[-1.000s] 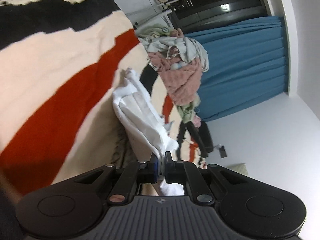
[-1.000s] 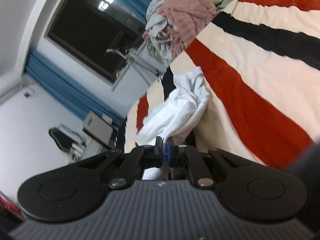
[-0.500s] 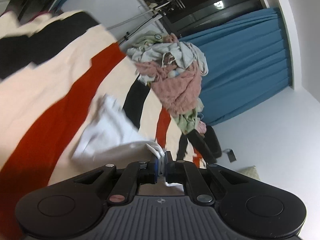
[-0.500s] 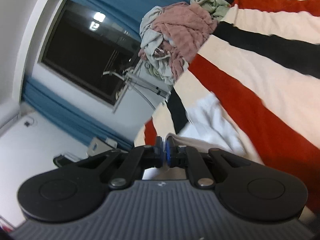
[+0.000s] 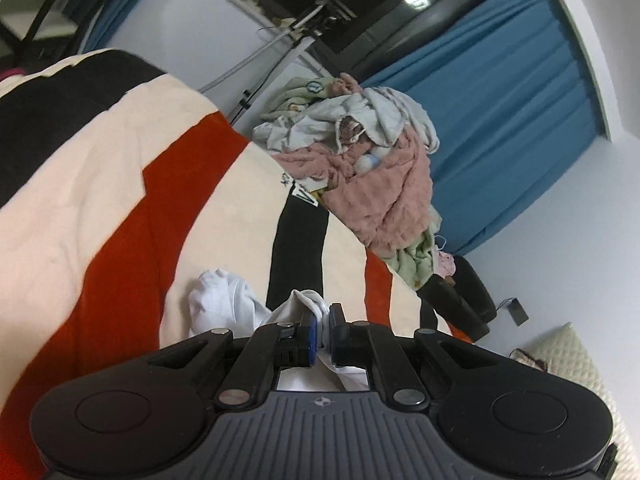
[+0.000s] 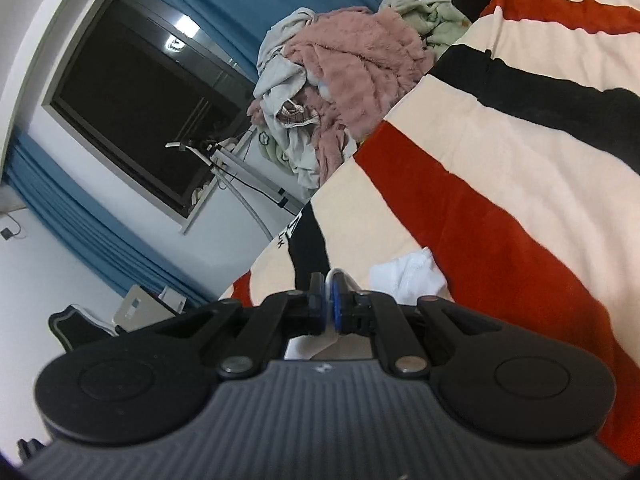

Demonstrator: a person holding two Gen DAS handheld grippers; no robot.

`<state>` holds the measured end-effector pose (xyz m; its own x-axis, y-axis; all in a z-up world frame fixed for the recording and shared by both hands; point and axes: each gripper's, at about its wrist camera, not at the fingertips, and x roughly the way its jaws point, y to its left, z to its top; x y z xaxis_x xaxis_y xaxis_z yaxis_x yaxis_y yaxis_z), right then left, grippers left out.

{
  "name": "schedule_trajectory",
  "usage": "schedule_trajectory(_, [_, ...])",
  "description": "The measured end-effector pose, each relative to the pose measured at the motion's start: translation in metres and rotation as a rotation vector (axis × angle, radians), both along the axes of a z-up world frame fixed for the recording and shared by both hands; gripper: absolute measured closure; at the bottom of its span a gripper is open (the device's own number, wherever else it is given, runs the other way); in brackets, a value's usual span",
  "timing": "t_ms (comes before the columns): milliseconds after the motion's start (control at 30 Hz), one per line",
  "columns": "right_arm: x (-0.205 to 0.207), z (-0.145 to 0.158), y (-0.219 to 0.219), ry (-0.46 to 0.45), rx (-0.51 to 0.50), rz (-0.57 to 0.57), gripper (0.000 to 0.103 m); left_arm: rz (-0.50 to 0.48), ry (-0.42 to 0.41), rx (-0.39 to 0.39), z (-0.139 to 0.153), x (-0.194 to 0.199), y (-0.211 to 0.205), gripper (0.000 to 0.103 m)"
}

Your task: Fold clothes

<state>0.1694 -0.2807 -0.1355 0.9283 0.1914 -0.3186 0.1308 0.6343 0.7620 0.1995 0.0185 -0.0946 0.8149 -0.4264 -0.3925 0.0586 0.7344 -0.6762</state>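
Low, both tools [image 5: 323,334] [image 6: 329,307] pinching white garment [image 5: 224,300].

There are two grippers, the left gripper [image 5: 323,330] and the right gripper [image 6: 328,306], each with two jaws pinched onto one white garment [image 5: 224,304], which also shows in the right wrist view [image 6: 412,278]. One striped blanket [image 5: 120,184] covers the bed, in three colours: cream, red and black. One pile of clothes [image 5: 360,160] sits at its far end; the pieces in it cannot be counted. One dark window [image 6: 132,120] shows, with blue curtains [image 5: 512,128] beside it.
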Motion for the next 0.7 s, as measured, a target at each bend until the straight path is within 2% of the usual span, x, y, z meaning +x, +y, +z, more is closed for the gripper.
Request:
schedule_trajectory(100, [0.005,-0.006,-0.001,-0.016,-0.015,0.017,0.094,-0.006,-0.010,0.014,-0.006,0.005,-0.002,0.096])
schedule_trajectory(167, [0.001,-0.004,-0.002,-0.021,-0.028,0.047,0.091,-0.004,-0.019,0.004,-0.006,0.001,0.001,0.086])
schedule_trajectory(233, [-0.010,0.003,-0.002,-0.015,-0.053,0.052,0.069,-0.003,-0.064,0.043,0.004,-0.011,0.001,0.047])
schedule_trajectory(267, [-0.019,0.006,-0.001,-0.035,-0.050,0.056,0.043,-0.002,-0.086,0.063,0.008,-0.017,0.001,0.041])
schedule_trajectory(300, [-0.029,0.009,0.000,-0.055,-0.049,0.060,0.024,-0.005,-0.107,0.084,0.012,-0.023,0.001,0.035])
schedule_trajectory(333, [-0.035,0.012,0.005,-0.067,-0.085,0.073,0.023,-0.020,-0.122,0.114,0.015,-0.029,-0.001,0.032])
schedule_trajectory(400, [-0.047,0.018,0.013,-0.090,-0.159,0.099,0.023,-0.049,-0.150,0.175,0.019,-0.039,-0.006,0.027])
schedule_trajectory(467, [-0.045,0.021,0.026,-0.059,-0.296,0.118,0.024,-0.063,-0.146,0.254,0.015,-0.041,-0.015,0.025])
schedule_trajectory(533, [-0.035,0.015,0.029,-0.040,-0.351,0.144,0.028,-0.063,-0.098,0.303,0.005,-0.031,-0.022,0.025])
schedule_trajectory(567, [-0.028,0.009,0.029,-0.026,-0.360,0.144,0.034,-0.061,-0.071,0.312,-0.003,-0.025,-0.024,0.027])
schedule_trajectory(633, [-0.015,-0.004,0.028,0.014,-0.384,0.138,0.037,-0.062,-0.022,0.325,-0.020,-0.012,-0.026,0.032])
schedule_trajectory(667, [-0.008,-0.010,0.028,0.028,-0.395,0.142,0.050,-0.061,0.006,0.332,-0.028,-0.007,-0.026,0.033])
schedule_trajectory(700, [-0.002,-0.016,0.029,0.042,-0.402,0.150,0.066,-0.059,0.034,0.338,-0.037,-0.001,-0.026,0.040])
